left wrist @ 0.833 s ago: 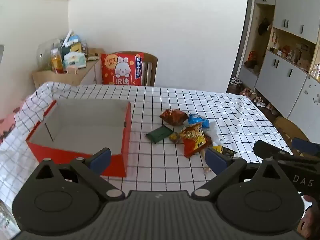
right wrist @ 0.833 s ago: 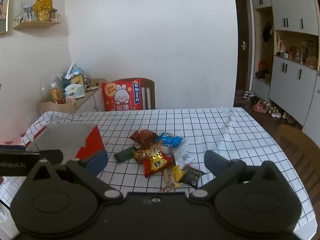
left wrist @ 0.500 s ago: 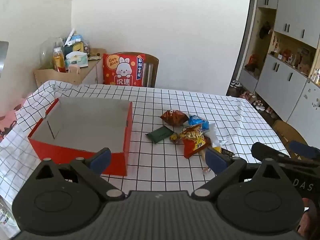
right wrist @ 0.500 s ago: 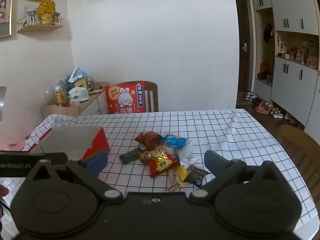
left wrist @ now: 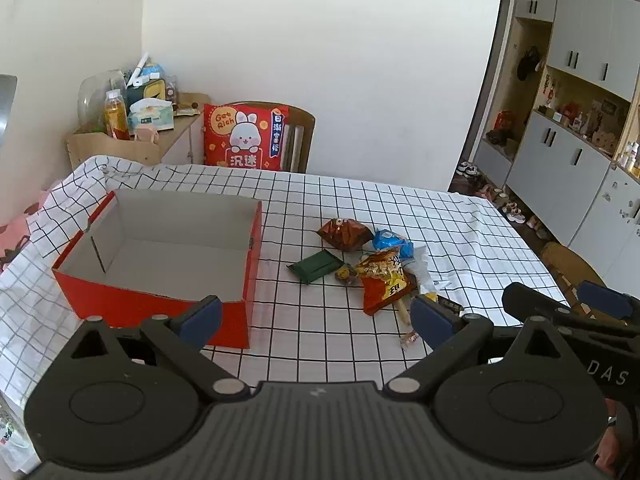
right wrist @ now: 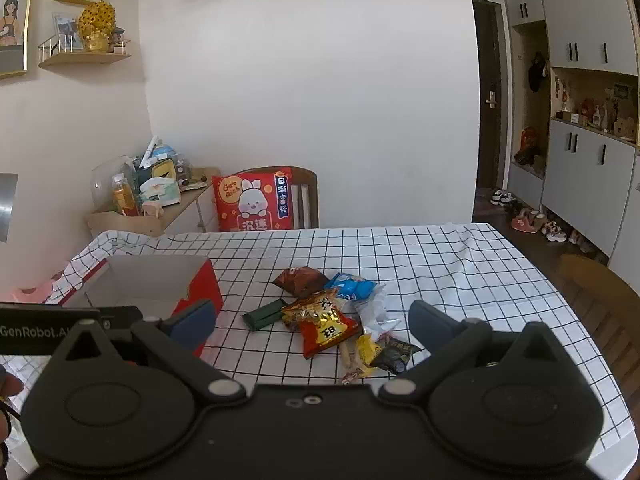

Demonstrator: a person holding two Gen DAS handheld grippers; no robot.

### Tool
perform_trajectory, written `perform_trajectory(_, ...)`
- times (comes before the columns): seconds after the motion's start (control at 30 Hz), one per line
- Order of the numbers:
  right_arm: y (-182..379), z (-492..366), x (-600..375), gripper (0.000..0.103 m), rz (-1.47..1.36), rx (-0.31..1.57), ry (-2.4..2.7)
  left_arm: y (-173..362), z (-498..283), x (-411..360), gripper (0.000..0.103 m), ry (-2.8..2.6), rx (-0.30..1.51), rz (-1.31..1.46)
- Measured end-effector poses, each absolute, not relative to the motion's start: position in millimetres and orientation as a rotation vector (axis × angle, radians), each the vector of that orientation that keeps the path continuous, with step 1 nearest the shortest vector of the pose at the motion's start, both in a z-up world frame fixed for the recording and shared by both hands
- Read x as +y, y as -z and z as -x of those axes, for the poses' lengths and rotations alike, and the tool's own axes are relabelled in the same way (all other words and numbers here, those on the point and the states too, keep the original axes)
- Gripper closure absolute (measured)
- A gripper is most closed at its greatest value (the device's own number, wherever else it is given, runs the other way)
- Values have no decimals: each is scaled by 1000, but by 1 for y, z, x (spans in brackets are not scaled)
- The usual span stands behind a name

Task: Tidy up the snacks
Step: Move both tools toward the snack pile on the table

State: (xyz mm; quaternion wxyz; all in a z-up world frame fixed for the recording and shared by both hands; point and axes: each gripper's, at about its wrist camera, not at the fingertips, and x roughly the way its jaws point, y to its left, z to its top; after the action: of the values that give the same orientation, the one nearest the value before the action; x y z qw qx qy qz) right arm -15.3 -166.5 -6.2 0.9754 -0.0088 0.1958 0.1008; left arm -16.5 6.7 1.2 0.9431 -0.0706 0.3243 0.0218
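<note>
Setting: a table (left wrist: 460, 232) under a white cloth with a black grid, in a home dining room.
Box: an open red cardboard box (left wrist: 160, 256) with a bare grey inside sits on the left part of the table; nothing lies in it.
Snacks: a loose pile of small packets lies near the middle of the table, well apart from the box, none sorted yet.
Pile contents: a flat dark green bar (left wrist: 316, 266) nearest the box, a puffy brown bag (left wrist: 344, 234), a blue packet (left wrist: 390, 242), a red and gold bag (left wrist: 384, 282), and small wrapped sweets (right wrist: 370, 354) at the near edge.
Left claw (left wrist: 316, 316): wide open, holding nothing, above the near table edge between box and pile.
Right claw (right wrist: 312, 320): wide open, empty, facing the pile.
Handling, as a guess: the packets look light, soft and crinkly, with slick foil that may slide.
Where to grip: probably a sealed end or the flat middle of a bag, pinched gently; the green bar looks stiffer and could be taken across its narrow sides.
</note>
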Motion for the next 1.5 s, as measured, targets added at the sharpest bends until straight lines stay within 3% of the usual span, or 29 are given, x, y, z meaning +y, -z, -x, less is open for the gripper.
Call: perform_trajectory(1.5,3,16,-164,0,35,419,-179,-1,5,-3,2,-30,717,110)
